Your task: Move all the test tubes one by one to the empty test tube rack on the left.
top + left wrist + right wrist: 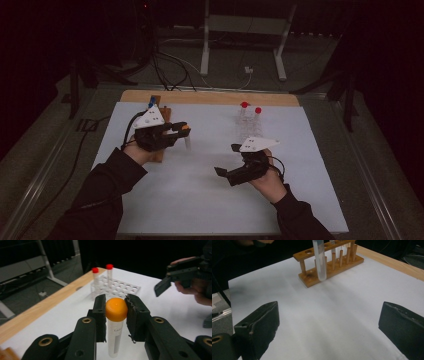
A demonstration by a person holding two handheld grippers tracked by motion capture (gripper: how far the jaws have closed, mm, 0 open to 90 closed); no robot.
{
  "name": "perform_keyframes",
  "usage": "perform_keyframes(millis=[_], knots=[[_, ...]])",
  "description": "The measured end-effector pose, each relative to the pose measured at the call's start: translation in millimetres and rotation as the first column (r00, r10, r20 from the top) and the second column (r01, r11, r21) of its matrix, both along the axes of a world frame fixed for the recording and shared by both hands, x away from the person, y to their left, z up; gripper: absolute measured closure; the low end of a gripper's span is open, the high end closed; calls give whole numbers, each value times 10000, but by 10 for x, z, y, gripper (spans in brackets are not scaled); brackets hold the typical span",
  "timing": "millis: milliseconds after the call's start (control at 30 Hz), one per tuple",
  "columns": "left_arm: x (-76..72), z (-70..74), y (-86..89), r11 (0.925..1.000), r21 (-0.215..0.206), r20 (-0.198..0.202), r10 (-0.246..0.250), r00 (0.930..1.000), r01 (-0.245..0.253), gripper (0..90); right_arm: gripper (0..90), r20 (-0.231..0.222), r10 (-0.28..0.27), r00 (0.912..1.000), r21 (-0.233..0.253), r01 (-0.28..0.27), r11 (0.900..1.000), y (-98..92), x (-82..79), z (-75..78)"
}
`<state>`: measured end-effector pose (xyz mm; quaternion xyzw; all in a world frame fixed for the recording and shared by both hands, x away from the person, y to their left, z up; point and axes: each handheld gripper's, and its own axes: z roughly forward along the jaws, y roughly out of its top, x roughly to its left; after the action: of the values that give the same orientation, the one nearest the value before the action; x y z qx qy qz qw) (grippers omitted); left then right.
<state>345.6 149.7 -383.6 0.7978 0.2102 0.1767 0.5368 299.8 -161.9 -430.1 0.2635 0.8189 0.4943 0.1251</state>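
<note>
1 orange-capped tube (115, 322) upright in the left claw (116, 308)'s grip, right claw (329, 322) wide apart, unladen.

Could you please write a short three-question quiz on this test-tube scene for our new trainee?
1. True or false: the left claw is shut on the orange-capped tube.
2. What colour are the caps on the two tubes in the clear rack? A blue, B red, C green.
3. Fill in: the right claw is ____, holding nothing.

Key: 1 true; 2 B; 3 open.
</note>
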Motion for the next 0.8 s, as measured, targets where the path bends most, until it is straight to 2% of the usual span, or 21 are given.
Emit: perform_keyframes(millis=[233,367,533,800], knots=[[72,95,216,9974,89,148,712,9974,-714,721,0,125,-6,9999,252,3,9997,-19,-5,15],[120,126,325,9931,189,211,1151,9931,-1155,721,0,220,-15,9998,324,7,9995,-28,-9,24],[188,137,477,9859,104,187,1669,9858,-1671,721,0,298,-26,9996,151,21,9999,-20,-18,27],[305,120,692,9683,10,139,2497,9682,-2497,721,0,330,15,9995,169,-20,9999,-17,-23,27]])
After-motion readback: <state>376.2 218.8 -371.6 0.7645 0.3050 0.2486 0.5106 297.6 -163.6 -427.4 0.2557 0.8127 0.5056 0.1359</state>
